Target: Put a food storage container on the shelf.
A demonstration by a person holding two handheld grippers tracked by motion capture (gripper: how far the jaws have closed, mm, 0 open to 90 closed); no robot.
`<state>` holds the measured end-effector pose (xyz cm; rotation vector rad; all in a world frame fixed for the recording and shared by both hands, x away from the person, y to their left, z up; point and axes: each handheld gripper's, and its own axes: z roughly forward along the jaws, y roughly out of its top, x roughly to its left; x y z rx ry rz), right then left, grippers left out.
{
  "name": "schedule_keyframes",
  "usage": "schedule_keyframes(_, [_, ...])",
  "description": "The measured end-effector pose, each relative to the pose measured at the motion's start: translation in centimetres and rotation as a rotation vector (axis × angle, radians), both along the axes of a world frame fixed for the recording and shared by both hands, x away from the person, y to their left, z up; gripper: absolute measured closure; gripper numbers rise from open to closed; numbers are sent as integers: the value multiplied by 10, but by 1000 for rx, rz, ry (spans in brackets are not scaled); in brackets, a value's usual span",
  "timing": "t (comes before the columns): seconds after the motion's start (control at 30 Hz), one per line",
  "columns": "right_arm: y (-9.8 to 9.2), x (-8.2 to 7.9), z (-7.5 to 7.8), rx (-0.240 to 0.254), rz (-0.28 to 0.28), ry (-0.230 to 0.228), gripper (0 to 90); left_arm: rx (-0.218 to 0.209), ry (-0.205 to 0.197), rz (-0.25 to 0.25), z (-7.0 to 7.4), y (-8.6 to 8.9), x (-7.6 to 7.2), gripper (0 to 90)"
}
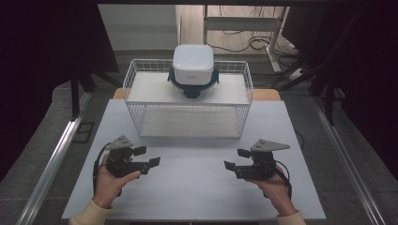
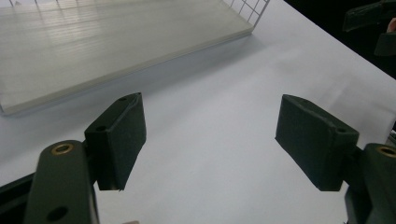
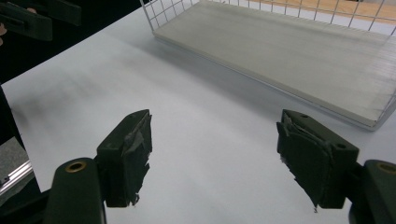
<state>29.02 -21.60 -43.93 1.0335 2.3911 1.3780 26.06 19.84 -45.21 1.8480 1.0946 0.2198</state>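
My left gripper [image 1: 147, 156] is held in a hand just over the white table [image 1: 197, 187], left of centre, open and with nothing in it. My right gripper [image 1: 236, 159] mirrors it right of centre, also open and empty. The two point toward each other. In the left gripper view the gripper [image 2: 210, 140] has its jaws wide apart over bare tabletop. The right gripper [image 3: 215, 156] shows the same wide gap in its own view, with torn tape on its pads [image 3: 128, 149]. A container with a white lid [image 1: 193, 68] and dark clips stands on the upper shelf of a white wire rack [image 1: 187, 101].
The rack stands at the back half of the table, and its lower board [image 2: 116, 42] [image 3: 303, 51] lies just beyond both grippers. Metal rails run along the floor on both sides. Behind the rack are a desk frame and cables [image 1: 256, 42].
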Motion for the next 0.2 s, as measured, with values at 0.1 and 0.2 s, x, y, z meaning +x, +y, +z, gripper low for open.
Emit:
schedule_keyframes(0.1, [0, 0, 0, 3, -1, -4, 254, 0, -2, -1, 0, 0, 0, 238])
schedule_keyframes(0.2, [-2, 0, 1, 12, -1, -16, 251, 0, -4, -3, 0, 0, 0, 233])
